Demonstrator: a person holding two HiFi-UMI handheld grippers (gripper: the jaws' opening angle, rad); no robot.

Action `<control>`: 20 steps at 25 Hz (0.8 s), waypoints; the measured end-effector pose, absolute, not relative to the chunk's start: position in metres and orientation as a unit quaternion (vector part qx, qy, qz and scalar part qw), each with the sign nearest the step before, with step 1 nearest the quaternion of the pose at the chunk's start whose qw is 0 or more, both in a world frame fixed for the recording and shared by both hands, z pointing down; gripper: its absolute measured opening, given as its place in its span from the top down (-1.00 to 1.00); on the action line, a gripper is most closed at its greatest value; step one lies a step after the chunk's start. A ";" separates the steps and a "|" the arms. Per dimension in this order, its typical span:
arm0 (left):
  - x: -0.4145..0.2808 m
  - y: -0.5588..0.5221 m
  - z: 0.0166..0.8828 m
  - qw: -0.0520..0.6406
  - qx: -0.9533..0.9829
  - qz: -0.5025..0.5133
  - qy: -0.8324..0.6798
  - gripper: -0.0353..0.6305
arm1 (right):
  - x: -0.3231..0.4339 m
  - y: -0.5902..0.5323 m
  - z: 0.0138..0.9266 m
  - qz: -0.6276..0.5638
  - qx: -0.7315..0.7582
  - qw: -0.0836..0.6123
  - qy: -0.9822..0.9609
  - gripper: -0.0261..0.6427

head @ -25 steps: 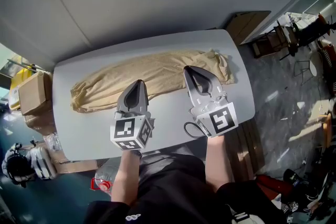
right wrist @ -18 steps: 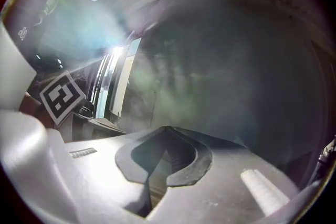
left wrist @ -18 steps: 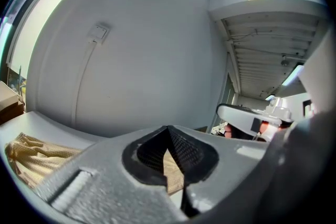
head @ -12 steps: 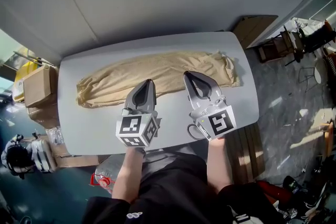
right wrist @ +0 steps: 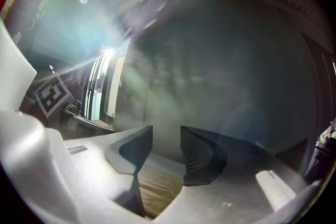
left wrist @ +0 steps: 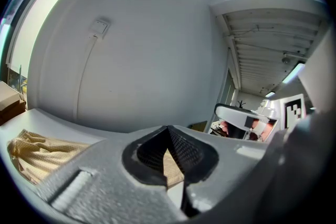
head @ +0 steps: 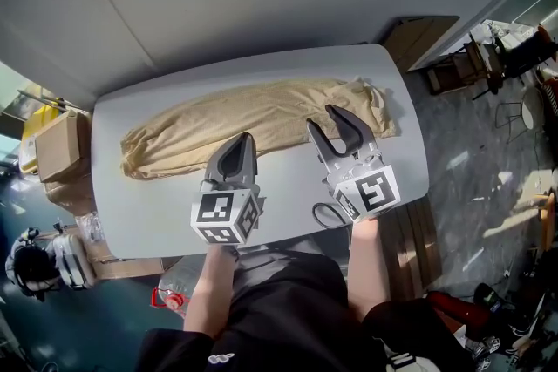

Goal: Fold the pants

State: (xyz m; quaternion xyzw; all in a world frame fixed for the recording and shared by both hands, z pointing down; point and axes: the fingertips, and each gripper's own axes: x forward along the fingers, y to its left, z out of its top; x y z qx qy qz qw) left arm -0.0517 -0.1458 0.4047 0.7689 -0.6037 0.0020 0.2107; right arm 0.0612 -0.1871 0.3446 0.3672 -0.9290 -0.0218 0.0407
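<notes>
Beige pants (head: 253, 122) lie stretched in a long band across the grey table (head: 157, 213), waist end at the right, leg ends at the left. My left gripper (head: 244, 138) hovers over the pants' near edge at mid-length, its jaws shut with nothing in them; in the left gripper view the tips (left wrist: 168, 128) meet and the beige cloth (left wrist: 39, 152) lies below. My right gripper (head: 324, 118) is over the pants nearer the waist. Its jaws have just been opening and stand apart with nothing between them; the pants (right wrist: 157, 186) show under the gap.
Cardboard boxes (head: 57, 152) stand off the table's left end, with bags on the floor below them. A wooden board (head: 418, 39) and cluttered furniture (head: 506, 52) are to the right. The wall runs behind the table's far edge.
My right gripper's jaws have gone from shut to apart, and it has shifted slightly over the pants. The left gripper has barely moved.
</notes>
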 end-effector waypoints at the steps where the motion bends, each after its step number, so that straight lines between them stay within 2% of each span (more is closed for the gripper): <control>1: -0.049 -0.146 0.406 0.212 0.770 0.004 -0.601 0.89 | 0.073 -0.194 0.349 -0.019 0.378 0.048 -0.924 0.39; 7: -0.027 -0.153 0.418 0.221 0.781 0.026 -0.583 0.89 | 0.158 -0.243 0.395 -0.008 0.443 0.122 -0.888 0.37; 13: -0.012 -0.162 0.430 0.227 0.785 0.048 -0.575 0.89 | 0.255 -0.286 0.477 0.058 0.487 0.202 -0.848 0.33; 20: 0.002 -0.169 0.452 0.241 0.786 0.072 -0.564 0.89 | 0.302 -0.304 0.547 0.100 0.510 0.270 -0.811 0.33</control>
